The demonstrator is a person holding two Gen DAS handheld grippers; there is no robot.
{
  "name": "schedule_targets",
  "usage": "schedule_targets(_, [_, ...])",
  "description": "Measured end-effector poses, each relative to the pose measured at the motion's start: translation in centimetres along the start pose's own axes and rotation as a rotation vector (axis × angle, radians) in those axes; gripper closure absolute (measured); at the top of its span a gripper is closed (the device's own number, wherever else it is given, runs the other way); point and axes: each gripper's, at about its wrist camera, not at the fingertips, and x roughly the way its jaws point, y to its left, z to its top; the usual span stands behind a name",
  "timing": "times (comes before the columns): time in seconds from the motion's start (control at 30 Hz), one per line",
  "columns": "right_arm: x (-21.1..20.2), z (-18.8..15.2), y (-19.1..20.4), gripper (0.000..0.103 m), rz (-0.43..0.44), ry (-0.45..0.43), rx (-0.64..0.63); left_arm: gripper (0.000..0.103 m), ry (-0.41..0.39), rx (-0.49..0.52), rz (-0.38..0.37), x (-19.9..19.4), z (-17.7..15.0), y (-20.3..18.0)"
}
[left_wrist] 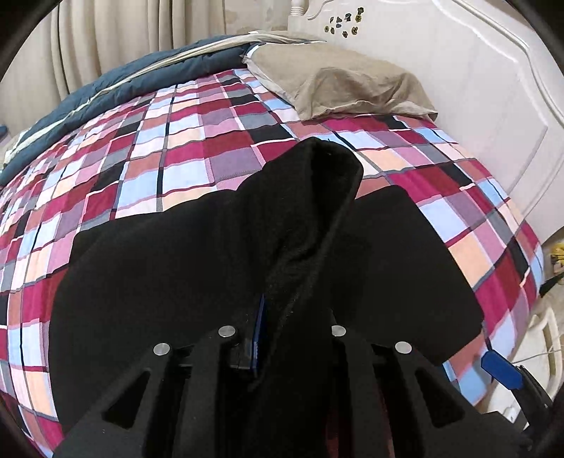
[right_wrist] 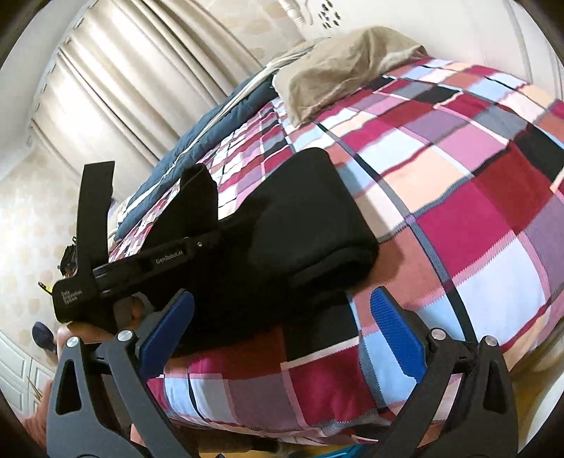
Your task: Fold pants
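Black fleece pants (left_wrist: 211, 253) lie folded on the checked pink bedspread (left_wrist: 183, 148); left gripper (left_wrist: 292, 317) clenches a raised fold, right gripper (right_wrist: 282, 317) stands released nearby.

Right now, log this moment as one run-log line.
left gripper: shut on black pants, fold lifted | right gripper: open, empty | pants partly folded on plaid bedspread

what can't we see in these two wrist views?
- Left hand-held gripper pads: left wrist view, black pants drape over them; only a blue sliver shows.
- How many layers the pants have: both views, uniformly black, no detail.
- Near edge of the checked bedspread: right wrist view, cut off by the open right hand-held gripper and frame edge.
- Headboard decals: too small to read.
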Motion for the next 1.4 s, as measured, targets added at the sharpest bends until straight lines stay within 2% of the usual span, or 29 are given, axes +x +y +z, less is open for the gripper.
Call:
schedule_targets(0.27, [0.0,-0.1,-0.4,0.003,-0.003,0.014,0.010,0.082,-0.031,0.018,0.051,0.5,-0.5,-1.1])
schedule_targets(0.43, [0.0,-0.2,-0.9,0.003,0.002,0.018,0.032,0.076,-0.045,0.020,0.057,0.6,-0.6,-1.2])
schedule_targets(0.53, [0.0,-0.2,-1.0,0.003,0.001,0.020,0.037,0.071,-0.053,0.025,0.060,0.6,-0.7,-1.5])
schedule_targets(0.7, [-0.2,-0.2,-1.0,0.003,-0.004,0.021,0.037,0.046,-0.069,0.036,0.026,0.1,-0.9,-2.4])
schedule_targets(0.8, [-0.5,-0.1,-1.1,0.003,-0.008,0.016,0.040,0.043,-0.087,0.056,0.018,-0.5,-1.1,-3.2])
schedule_targets(0.9, [-1.2,0.2,-1.3,0.003,-0.013,0.001,0.046,0.033,-0.116,0.082,0.016,-1.6,-1.2,-3.8])
schedule_targets(0.93, [-1.4,0.3,-1.3,0.003,-0.013,-0.005,0.049,0.033,-0.122,0.078,0.009,-2.0,-1.3,-3.6])
schedule_targets(1.1, [-2.7,1.3,-1.2,0.003,0.045,-0.029,0.081,0.027,-0.150,0.022,-0.037,-4.8,-1.8,-1.1])
schedule_targets(1.2, [-2.5,2.4,-0.5,0.003,0.123,-0.014,0.086,0.019,-0.214,-0.041,-0.057,-8.0,-2.7,2.6])
schedule_targets(1.33, [0.0,4.1,0.8,0.003,0.275,0.073,0.090,0.017,-0.252,-0.147,-0.064,-10.0,-4.1,8.5])
schedule_targets(1.4, [2.1,4.9,1.4,0.003,0.305,0.123,0.089,0.017,-0.255,-0.201,-0.054,-10.1,-5.0,11.3])
